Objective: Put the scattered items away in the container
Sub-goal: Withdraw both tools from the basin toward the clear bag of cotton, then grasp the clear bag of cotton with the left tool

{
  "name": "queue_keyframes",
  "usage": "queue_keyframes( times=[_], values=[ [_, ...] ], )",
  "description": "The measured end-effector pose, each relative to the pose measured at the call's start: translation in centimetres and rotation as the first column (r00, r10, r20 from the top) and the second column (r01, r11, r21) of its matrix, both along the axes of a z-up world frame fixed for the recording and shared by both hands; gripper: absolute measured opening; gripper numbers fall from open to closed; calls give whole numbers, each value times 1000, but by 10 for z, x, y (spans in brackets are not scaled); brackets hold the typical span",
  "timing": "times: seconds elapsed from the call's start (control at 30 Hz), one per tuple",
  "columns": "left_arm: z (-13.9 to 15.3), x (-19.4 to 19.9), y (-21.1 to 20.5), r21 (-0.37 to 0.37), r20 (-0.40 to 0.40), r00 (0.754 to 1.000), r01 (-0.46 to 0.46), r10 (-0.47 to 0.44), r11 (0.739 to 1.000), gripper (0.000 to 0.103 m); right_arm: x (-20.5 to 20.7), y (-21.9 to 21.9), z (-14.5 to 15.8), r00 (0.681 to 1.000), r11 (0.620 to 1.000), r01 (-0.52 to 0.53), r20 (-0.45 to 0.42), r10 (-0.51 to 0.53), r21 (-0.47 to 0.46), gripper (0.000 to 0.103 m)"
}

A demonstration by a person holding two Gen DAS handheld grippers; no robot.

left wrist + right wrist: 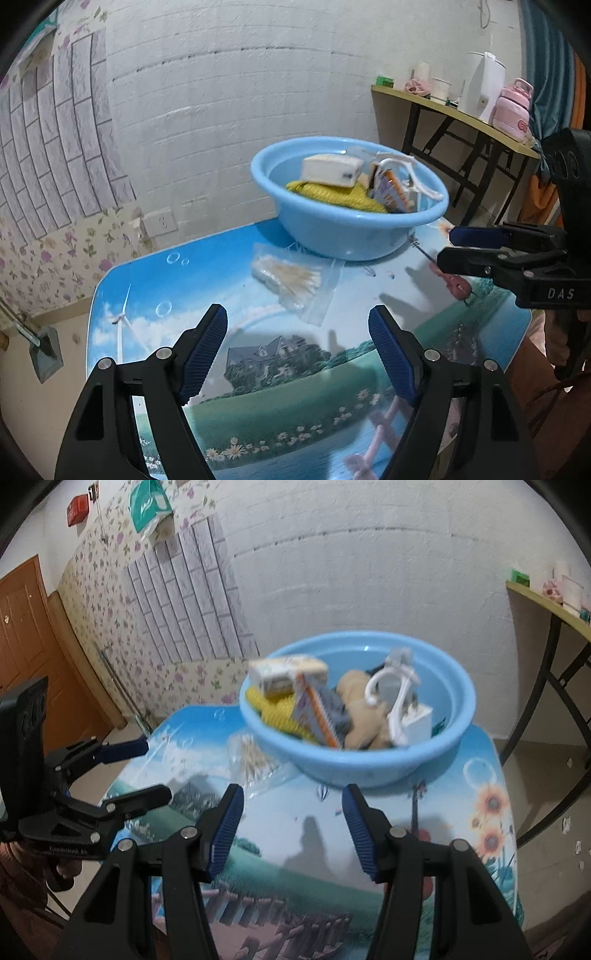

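Note:
A light blue basin (332, 229) (369, 771) stands at the far side of the picture-printed table (258, 369). It holds a white box, a yellow coil, an orange packet, a white plastic hook and a beige soft toy. A clear bag of cotton swabs (291, 277) (251, 760) lies flat on the table just in front of the basin. My left gripper (297, 321) (155, 770) hovers open short of the bag, nothing between its fingers. The right gripper (293, 797) (448, 249) is also open and empty, over the table in front of the basin and beside the bag.
A side table (443, 107) to the right carries a white kettle (484, 85) and a pink bottle (513, 107). The wall rises right behind the basin, with a socket (162, 221) low on it. A brown door (22, 635) is far left.

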State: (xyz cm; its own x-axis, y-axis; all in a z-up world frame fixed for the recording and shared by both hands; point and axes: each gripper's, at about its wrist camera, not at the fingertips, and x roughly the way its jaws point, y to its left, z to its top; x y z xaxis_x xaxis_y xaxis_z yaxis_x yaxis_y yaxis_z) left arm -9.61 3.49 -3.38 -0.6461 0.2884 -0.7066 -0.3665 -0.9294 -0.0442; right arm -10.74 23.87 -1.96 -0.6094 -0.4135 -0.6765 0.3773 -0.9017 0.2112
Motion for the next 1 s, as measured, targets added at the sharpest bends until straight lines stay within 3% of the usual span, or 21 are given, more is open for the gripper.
queue_keyframes(
  times=[0.43, 0.6, 1.0],
  values=[
    [-25, -47, -12, 2, 63, 998, 23, -23, 1000, 82, -27, -35, -34, 992, 998, -62, 110, 60, 19, 55],
    [-33, -70, -12, 46, 85, 996, 28, -32, 999, 83, -43, -45, -47, 987, 997, -70, 145, 66, 23, 55],
    [-62, -117, 7, 81, 176, 974, 127, -140, 989, 85, -66, -68, -74, 974, 994, -106, 205, 99, 27, 55]
  ],
)
